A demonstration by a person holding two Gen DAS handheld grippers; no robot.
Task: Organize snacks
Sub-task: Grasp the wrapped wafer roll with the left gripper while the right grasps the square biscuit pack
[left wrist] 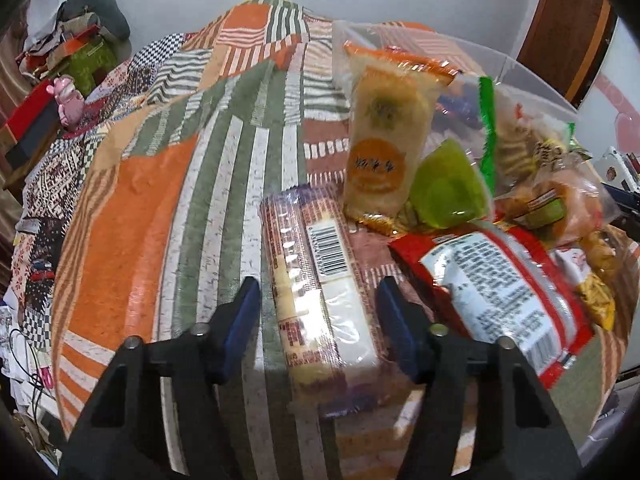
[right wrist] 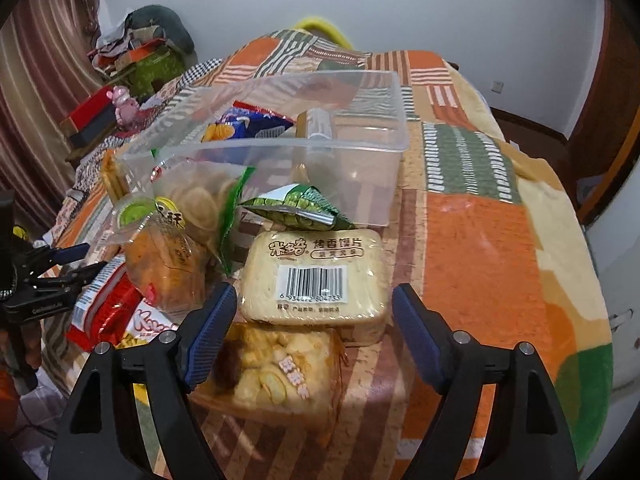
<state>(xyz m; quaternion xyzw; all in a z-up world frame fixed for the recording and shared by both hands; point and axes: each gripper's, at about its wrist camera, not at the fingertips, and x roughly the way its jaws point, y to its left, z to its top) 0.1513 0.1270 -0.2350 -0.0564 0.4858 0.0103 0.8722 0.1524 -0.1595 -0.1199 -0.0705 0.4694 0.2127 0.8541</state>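
Left wrist view: my left gripper (left wrist: 318,300) hangs spread wide astride a wafer pack (left wrist: 320,288) on the quilt (left wrist: 132,216); a red pack (left wrist: 496,280) crowds its right. Right wrist view: my right gripper (right wrist: 310,316), released, flanks a cracker pack (right wrist: 316,276); behind it sits the clear bin (right wrist: 360,148).

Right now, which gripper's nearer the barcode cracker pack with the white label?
Right. The right gripper is open just short of the cracker pack; the left gripper straddles a long wafer pack further left.
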